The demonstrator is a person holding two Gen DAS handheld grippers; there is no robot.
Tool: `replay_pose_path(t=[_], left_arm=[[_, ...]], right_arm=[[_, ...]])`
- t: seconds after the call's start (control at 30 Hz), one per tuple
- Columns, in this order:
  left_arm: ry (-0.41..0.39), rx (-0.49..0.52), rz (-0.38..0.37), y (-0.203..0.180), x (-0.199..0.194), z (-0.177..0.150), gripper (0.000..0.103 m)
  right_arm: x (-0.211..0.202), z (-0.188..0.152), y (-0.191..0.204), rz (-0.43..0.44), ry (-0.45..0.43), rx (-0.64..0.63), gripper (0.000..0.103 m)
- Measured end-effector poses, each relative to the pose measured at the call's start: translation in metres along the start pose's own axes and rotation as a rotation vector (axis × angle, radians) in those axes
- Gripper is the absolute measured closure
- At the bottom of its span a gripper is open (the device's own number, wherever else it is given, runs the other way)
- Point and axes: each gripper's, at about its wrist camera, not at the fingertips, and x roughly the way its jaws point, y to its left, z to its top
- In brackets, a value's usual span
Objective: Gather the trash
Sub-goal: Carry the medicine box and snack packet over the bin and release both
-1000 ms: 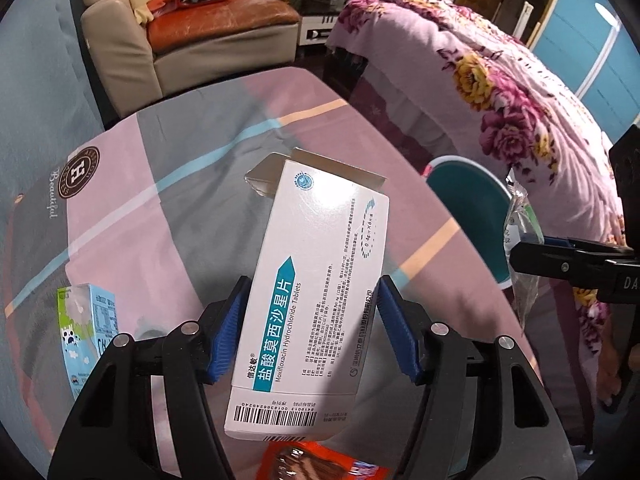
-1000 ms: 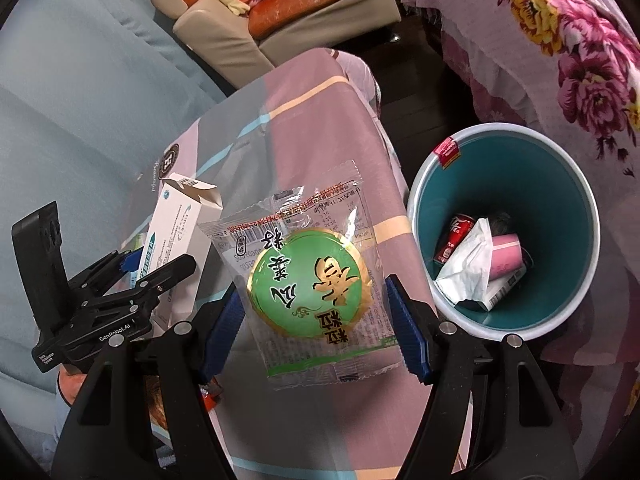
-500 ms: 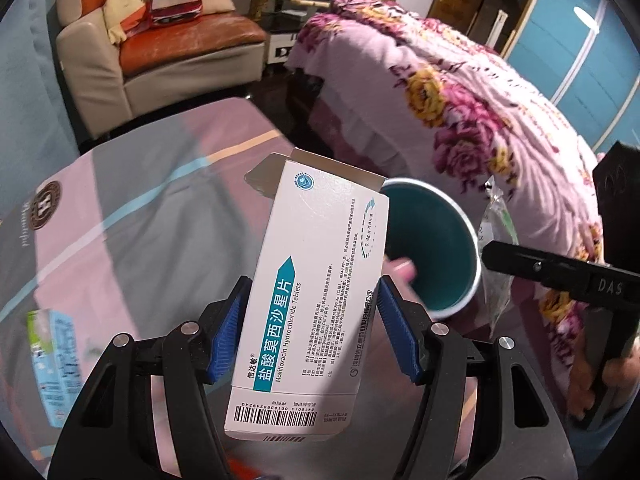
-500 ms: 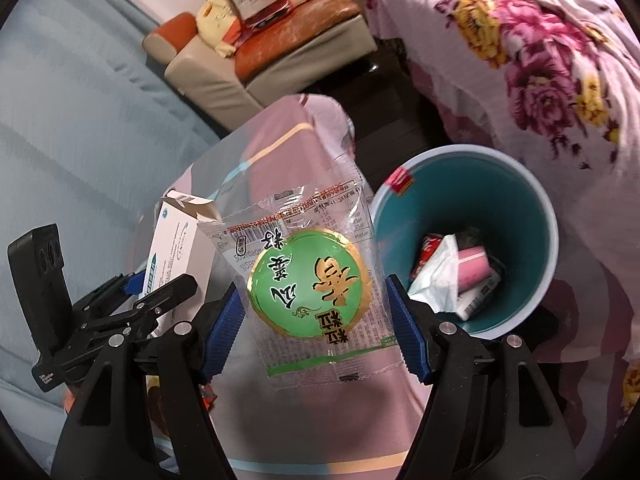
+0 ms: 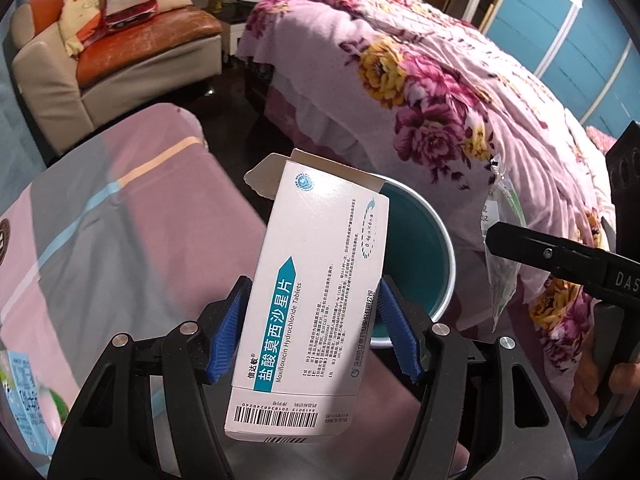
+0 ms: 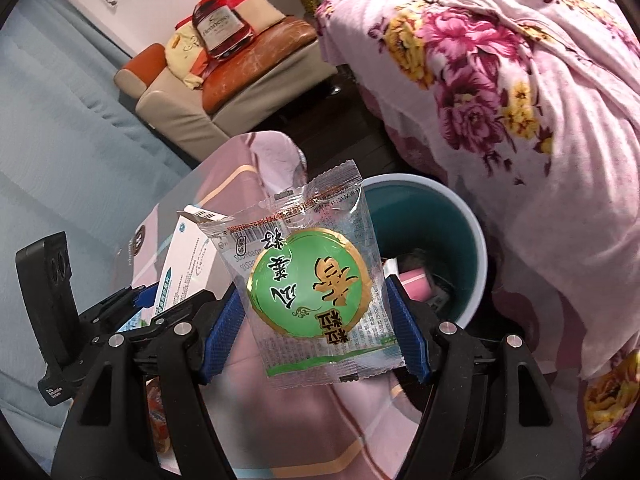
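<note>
Cardboard, light but stiff, the medicine box [image 5: 308, 304] sits clamped across its long sides in the left gripper [image 5: 314, 332]. Right gripper [image 6: 316, 328] pinches the crinkly snack packet [image 6: 312, 276] by both edges; teal bin [image 6: 460, 216] waits at two o'clock.

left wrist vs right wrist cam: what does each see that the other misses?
Left wrist only: the printed front and barcode of the white tablet box clamped in the left claw, and a blue-green carton on the bedspread at the frame's left edge.

Right wrist only: the green-label snack packet face-on in the right claw, and trash inside the bin, including a pink item.

Both: the teal bin, the floral blanket, the armchair, and each other's claw.
</note>
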Motion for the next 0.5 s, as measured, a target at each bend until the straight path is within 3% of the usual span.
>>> replay_pose_path(t=[0.5], left_arm=[[0.046,0.031,-0.038,-0.025,0.046,0.021,0.037]], right_arm=[[0.003,0.016,-0.035,-0.045,-0.012,0.055,0.037]])
